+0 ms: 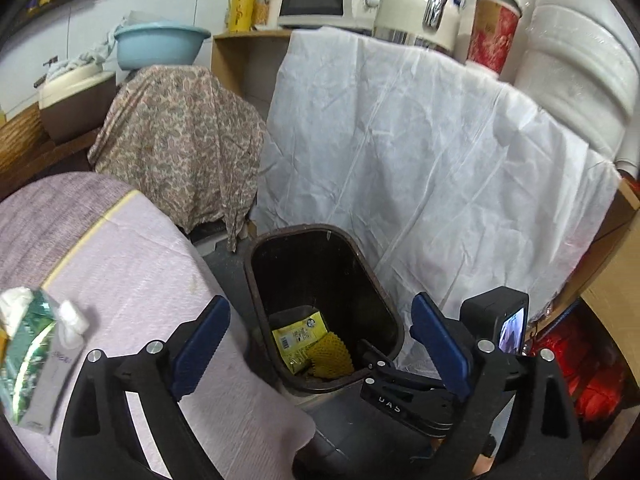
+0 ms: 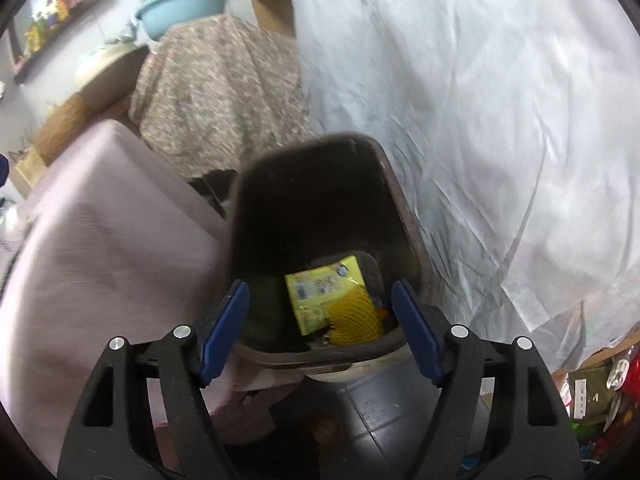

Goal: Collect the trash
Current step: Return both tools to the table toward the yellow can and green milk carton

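Below the left tool (image 1: 320, 344), whose blue pads stand wide apart with nothing between them, a dark bin (image 1: 280, 240) sits on the floor against a white sheet (image 1: 420, 152). A yellow wrapper (image 1: 298, 338) and yellow foam net (image 1: 332, 354) lie at its bottom. A green carton (image 1: 26, 354) rests on the pink tabletop (image 1: 140, 280) at far left.

From the right wrist, the right tool (image 2: 320, 326) is also wide and empty, above the bin's (image 2: 396, 184) near rim; wrapper (image 2: 320, 288) and net (image 2: 354, 314) touch inside.
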Demonstrator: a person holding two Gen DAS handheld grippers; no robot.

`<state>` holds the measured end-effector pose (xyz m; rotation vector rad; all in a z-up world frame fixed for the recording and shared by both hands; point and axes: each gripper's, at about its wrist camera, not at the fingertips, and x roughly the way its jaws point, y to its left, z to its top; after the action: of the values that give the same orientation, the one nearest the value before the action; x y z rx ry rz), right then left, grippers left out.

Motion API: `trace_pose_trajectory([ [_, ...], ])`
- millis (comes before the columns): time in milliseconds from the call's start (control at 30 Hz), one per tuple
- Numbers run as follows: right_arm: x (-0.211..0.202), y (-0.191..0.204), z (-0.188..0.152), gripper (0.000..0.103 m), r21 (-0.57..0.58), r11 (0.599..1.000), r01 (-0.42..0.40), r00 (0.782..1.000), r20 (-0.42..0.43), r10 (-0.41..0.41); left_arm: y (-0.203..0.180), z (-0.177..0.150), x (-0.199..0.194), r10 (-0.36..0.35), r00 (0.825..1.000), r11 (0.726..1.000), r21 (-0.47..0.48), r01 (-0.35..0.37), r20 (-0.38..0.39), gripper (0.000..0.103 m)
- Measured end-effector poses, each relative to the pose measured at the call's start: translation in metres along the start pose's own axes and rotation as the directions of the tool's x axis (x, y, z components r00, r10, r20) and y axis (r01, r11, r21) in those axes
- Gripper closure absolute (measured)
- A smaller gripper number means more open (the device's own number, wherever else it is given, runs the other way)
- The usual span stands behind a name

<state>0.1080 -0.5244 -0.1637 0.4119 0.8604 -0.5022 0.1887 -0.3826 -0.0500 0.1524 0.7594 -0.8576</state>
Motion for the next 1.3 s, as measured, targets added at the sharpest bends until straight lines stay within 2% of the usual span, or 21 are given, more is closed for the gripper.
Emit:
trace_pose_trajectory([
  [233, -0.053, 0.039, 0.01, 0.028, -0.058, 0.997, -0.048, 0.996, 0.072, 0.052, 0.026, -0.013, -0.054, 0.018, 0.996, 1.0, -0.02, -0.016, 0.089, 0.006],
  [400, -0.082, 0.076, 0.014, 0.028, -0.121, 0.987, -0.101, 0.989, 0.095, 0.113, 0.054, -0.025, -0.081, 0.071, 0.993, 0.997, -0.033, -0.068, 0.099, 0.006],
  [600, -0.103, 0.126, 0.013, 0.025, -0.177, 0.965, -0.196, 0.973, 0.085, 0.213, 0.104, -0.046, -0.119, 0.123, 0.986, 0.988, -0.105, -0.111, 0.114, 0.006],
  [700, -0.108, 0.155, 0.011, 0.02, -0.213, 0.947, -0.243, 0.963, 0.066, 0.262, 0.132, -0.065, -0.139, 0.179, 0.977, 0.975, -0.152, -0.161, 0.115, 0.006],
  [967, -0.105, 0.223, 0.009, 0.02, -0.251, 0.897, -0.364, 0.928, -0.016, 0.373, 0.203, -0.108, -0.175, 0.315, 0.946, 0.921, -0.265, -0.286, 0.072, 0.006],
  [1100, -0.098, 0.242, 0.013, 0.02, -0.228, 0.887, -0.401, 0.915, -0.049, 0.401, 0.232, -0.112, -0.189, 0.371, 0.926, 0.891, -0.308, -0.334, 0.067, 0.006],
  [1200, -0.084, 0.253, 0.02, 0.02, -0.114, 0.895, -0.432, 0.9, -0.119, 0.42, 0.245, -0.107, -0.189, 0.409, 0.911, 0.882, -0.28, -0.379, 0.055, 0.006],
  [1267, -0.076, 0.264, 0.026, 0.02, -0.042, 0.887, -0.459, 0.881, -0.15, 0.449, 0.25, -0.103, -0.186, 0.417, 0.908, 0.882, -0.263, -0.392, 0.045, 0.006],
  [1300, -0.072, 0.269, 0.028, 0.02, -0.028, 0.892, -0.452, 0.883, -0.159, 0.443, 0.254, -0.102, -0.185, 0.414, 0.909, 0.883, -0.26, -0.391, 0.039, 0.006],
])
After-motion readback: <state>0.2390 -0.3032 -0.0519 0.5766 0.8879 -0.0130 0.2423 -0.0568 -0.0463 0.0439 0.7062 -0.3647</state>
